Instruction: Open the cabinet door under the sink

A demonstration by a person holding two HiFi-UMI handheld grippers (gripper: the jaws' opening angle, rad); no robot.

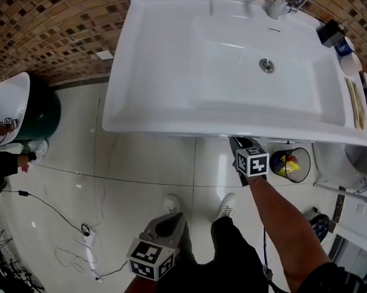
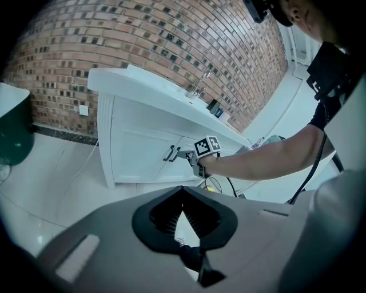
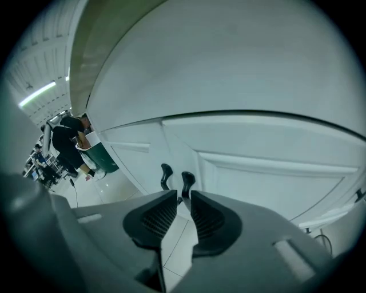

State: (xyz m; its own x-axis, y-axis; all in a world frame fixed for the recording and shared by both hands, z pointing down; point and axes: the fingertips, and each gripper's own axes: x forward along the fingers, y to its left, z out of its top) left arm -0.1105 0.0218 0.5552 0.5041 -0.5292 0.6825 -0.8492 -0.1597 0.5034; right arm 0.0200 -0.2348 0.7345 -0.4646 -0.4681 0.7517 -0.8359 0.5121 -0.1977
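The white sink tops a white cabinet with two doors, both closed. Two dark handles stand side by side where the doors meet, the left one and the right one. My right gripper reaches under the sink's front edge, and its jaws are shut on the right handle, whose stem sits between the pads. From the side, its tip meets the handles. My left gripper hangs low and back from the cabinet, shut and empty.
A small bin with colourful rubbish stands right of my right arm. Cables trail over the tiled floor at left. A green-and-white tub and a person's hand are at far left. My shoes are near the cabinet.
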